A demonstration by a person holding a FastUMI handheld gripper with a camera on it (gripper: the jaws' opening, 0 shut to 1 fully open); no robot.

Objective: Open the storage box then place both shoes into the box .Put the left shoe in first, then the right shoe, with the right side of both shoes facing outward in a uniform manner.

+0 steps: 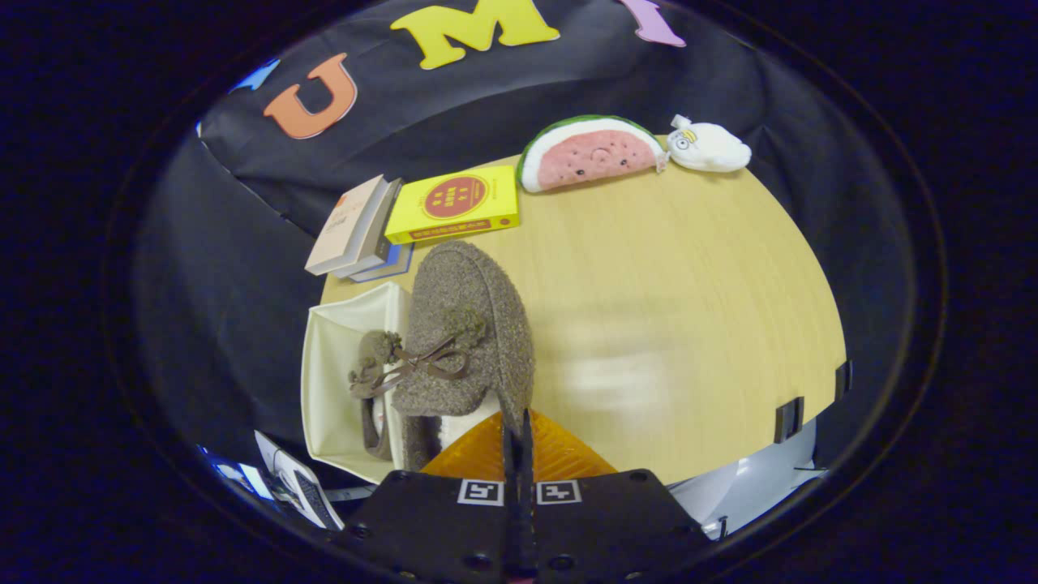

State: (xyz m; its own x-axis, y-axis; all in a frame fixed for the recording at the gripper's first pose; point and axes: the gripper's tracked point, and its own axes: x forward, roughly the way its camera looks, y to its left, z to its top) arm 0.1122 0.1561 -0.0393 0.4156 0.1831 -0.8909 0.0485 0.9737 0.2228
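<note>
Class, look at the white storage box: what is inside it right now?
One brown shoe sits in the box. The gripper, fingers shut on a second shoe, holds it over the box, so that shoe covers the box's right part and what lies beneath.

A fuzzy brown shoe [470,324] with a pompom bow is hanging toe-up over the open white storage box [340,365] — its mate [375,405] is already lying inside, against the box's near wall.
</note>
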